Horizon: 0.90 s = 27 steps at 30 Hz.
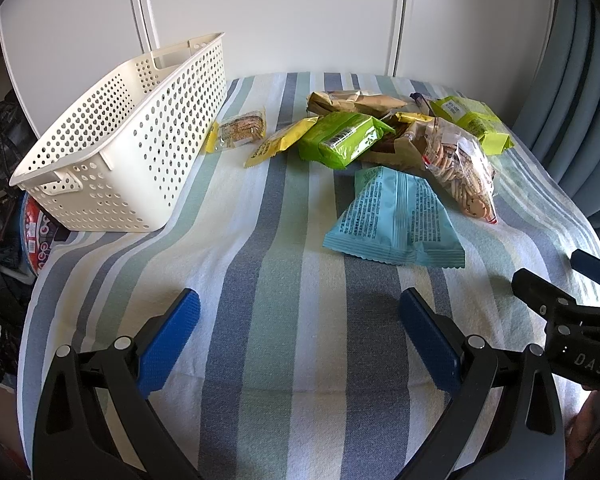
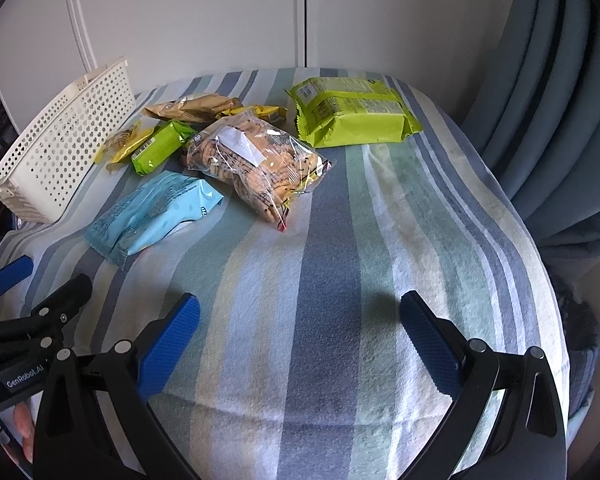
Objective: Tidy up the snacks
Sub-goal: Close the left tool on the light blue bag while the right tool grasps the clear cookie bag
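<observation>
basket (image 1: pixel 132 140) left on cloth (image 1: pixel 284 320) — snack pile (image 1: pixel 380 136) right of it | pouch (image 1: pixel 396 216) nearest, before pile

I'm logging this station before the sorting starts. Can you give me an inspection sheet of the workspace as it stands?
Surface: striped towel covers the table, with bare room in front.
Job's things: white perforated basket at the left, nothing seen inside; snack packets piled beside it, among them a light blue packet, a clear cracker bag and a large lime green pack.
Clutter: bags and dark items beyond the left table edge.
Grippers: left gripper and right gripper both open, holding nothing, above the towel.
Cables: nothing seen.
Surroundings: white cabinet doors behind, blue curtain at the right.
</observation>
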Each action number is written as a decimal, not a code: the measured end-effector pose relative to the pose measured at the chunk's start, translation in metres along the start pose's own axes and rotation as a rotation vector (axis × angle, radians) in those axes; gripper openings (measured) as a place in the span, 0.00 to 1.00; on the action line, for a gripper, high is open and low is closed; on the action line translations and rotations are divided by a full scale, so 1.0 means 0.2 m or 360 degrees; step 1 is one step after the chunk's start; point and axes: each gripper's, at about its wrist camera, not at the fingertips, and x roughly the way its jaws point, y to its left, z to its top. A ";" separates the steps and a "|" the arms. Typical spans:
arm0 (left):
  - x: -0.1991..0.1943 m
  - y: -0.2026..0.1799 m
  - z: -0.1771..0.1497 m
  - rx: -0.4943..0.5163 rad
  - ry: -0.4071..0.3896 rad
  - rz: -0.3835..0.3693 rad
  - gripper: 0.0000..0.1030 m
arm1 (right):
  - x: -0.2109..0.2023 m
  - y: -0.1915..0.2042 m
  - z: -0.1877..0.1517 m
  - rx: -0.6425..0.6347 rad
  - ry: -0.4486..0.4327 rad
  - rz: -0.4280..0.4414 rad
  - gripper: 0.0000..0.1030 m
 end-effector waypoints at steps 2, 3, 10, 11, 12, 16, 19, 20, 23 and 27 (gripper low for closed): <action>-0.01 -0.01 0.00 0.0014 -0.0021 0.0037 0.98 | -0.02 -0.02 0.01 0.0001 -0.0034 0.0001 0.95; -0.02 -0.01 0.01 0.0027 -0.0034 0.0047 0.98 | -0.03 -0.03 0.01 0.0001 -0.0058 -0.0012 0.95; -0.07 0.00 0.11 0.0034 -0.0101 -0.0023 0.98 | -0.09 -0.13 0.17 0.0014 -0.0174 0.0211 0.95; -0.06 0.01 0.13 0.0020 -0.0084 -0.0065 0.98 | -0.09 -0.13 0.20 -0.0009 -0.0186 0.0246 0.95; -0.04 0.01 0.15 -0.0004 -0.0060 -0.0113 0.98 | -0.08 -0.12 0.23 -0.0046 -0.0204 0.0255 0.95; 0.00 0.04 0.17 -0.0078 -0.0030 -0.0186 0.98 | -0.01 -0.06 0.32 -0.0208 -0.0241 0.0259 0.95; 0.02 0.04 0.17 -0.0091 -0.0022 -0.0222 0.98 | 0.06 -0.03 0.38 -0.0291 -0.0193 0.0312 0.95; 0.03 0.03 0.17 -0.0086 -0.0020 -0.0218 0.98 | 0.09 -0.01 0.40 -0.0325 -0.0167 0.0341 0.95; 0.05 0.02 0.17 -0.0062 -0.0021 -0.0191 0.98 | 0.17 0.03 0.46 -0.0420 -0.0086 0.0377 0.95; 0.06 0.01 0.17 -0.0034 -0.0017 -0.0187 0.98 | 0.28 0.05 0.51 -0.0500 0.0010 0.0378 0.95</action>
